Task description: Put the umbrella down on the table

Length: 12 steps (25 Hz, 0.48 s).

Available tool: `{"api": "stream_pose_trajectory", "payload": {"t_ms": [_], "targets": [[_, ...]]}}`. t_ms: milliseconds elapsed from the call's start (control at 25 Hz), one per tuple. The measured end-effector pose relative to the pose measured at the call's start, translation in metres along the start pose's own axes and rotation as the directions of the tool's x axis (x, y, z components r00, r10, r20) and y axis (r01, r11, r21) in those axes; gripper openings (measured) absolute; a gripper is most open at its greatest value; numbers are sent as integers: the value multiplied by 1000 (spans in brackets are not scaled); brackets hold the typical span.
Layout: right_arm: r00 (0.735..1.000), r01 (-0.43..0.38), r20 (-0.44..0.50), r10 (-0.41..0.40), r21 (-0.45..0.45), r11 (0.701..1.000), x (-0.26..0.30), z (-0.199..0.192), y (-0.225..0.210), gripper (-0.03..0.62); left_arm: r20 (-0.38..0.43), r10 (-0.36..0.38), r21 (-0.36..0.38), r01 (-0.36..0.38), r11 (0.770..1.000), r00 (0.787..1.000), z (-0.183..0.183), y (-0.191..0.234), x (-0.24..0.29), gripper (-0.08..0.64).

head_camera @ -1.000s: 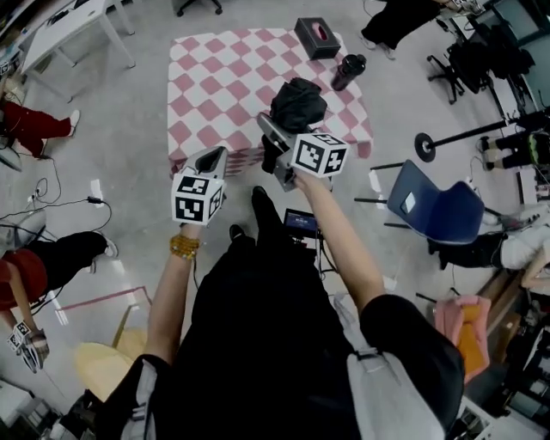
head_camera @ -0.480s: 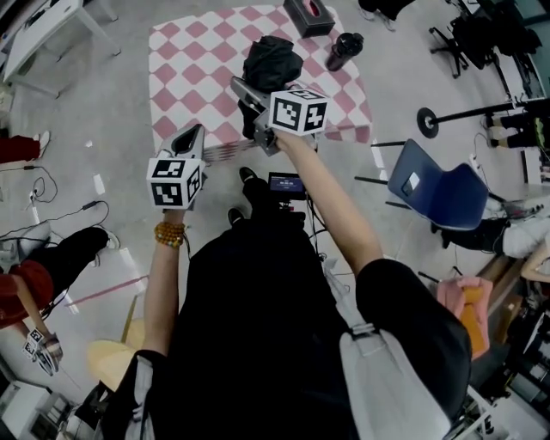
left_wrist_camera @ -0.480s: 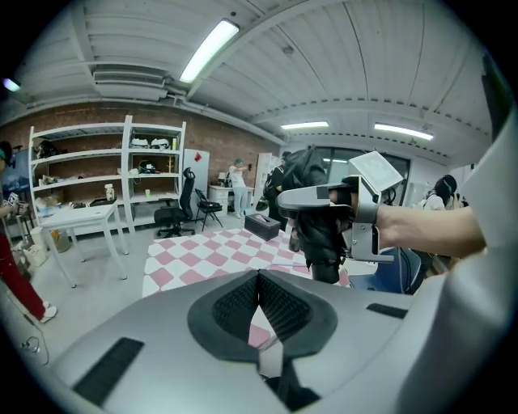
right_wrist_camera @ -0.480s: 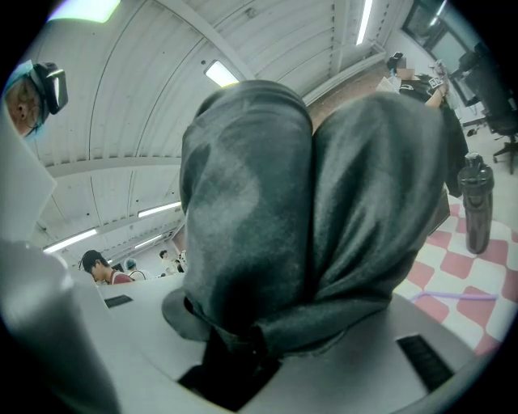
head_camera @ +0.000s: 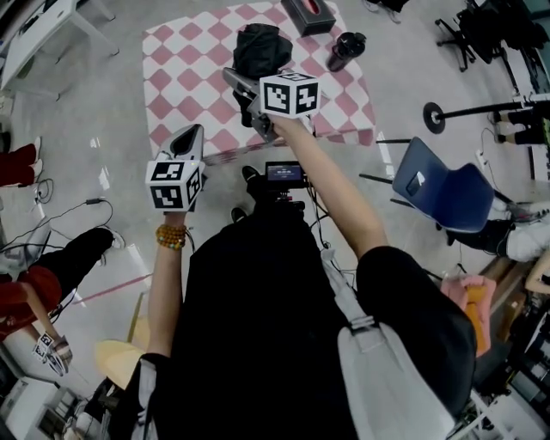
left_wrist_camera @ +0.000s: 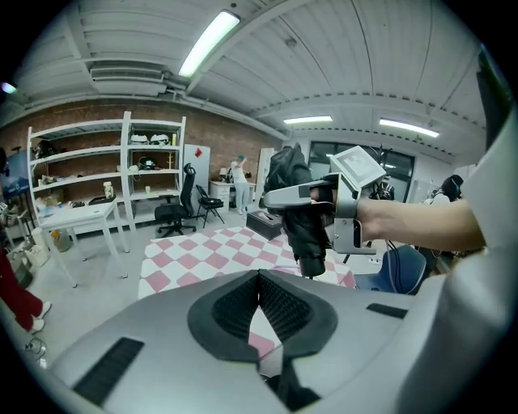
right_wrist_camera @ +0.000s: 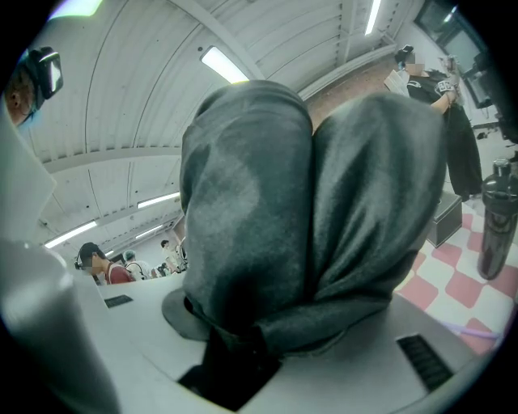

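Note:
A folded black umbrella (head_camera: pixel 262 47) hangs in the air over the middle of the pink-and-white checked table (head_camera: pixel 180 60). My right gripper (head_camera: pixel 243 88) is shut on its lower part. In the right gripper view the umbrella's dark fabric (right_wrist_camera: pixel 324 226) fills the picture between the jaws. The left gripper view shows the umbrella (left_wrist_camera: pixel 295 210) upright above the table (left_wrist_camera: pixel 202 251), with the right gripper (left_wrist_camera: pixel 312 194) clamped round it. My left gripper (head_camera: pixel 192 135) hovers at the table's near edge, to the left of the umbrella. Its jaws (left_wrist_camera: pixel 259 279) are shut on nothing.
A dark tissue box (head_camera: pixel 308 13) and a black bottle (head_camera: pixel 346 47) stand at the table's far right. A blue chair (head_camera: pixel 443 193) sits to the right, a white table (head_camera: pixel 43 43) at far left. A seated person's legs (head_camera: pixel 51 258) lie on the floor at left.
Both grippers have moved forward toward the table. The umbrella went with the right one and now hangs further over the cloth. Neither gripper's jaws changed.

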State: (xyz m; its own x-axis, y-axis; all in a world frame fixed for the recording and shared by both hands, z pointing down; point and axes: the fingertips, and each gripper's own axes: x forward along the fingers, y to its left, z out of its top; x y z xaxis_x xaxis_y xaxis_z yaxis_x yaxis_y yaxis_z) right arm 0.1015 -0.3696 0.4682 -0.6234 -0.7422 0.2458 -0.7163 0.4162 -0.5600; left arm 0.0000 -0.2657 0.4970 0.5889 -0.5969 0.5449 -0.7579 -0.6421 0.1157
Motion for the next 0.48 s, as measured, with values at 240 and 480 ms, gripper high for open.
{"api": "stream_pose_trajectory", "payload": {"t_ms": [240,480], "targets": [[998,-6,-62,6,2,1000,22,-3,-22,178,-19,16,-7,-16,1000,1000,3,6,17,14],[995,-5,-103,6,8,1000,46,-6,-48,178,-28,25,-20,-26,999,999,7,14,38,14]]}}
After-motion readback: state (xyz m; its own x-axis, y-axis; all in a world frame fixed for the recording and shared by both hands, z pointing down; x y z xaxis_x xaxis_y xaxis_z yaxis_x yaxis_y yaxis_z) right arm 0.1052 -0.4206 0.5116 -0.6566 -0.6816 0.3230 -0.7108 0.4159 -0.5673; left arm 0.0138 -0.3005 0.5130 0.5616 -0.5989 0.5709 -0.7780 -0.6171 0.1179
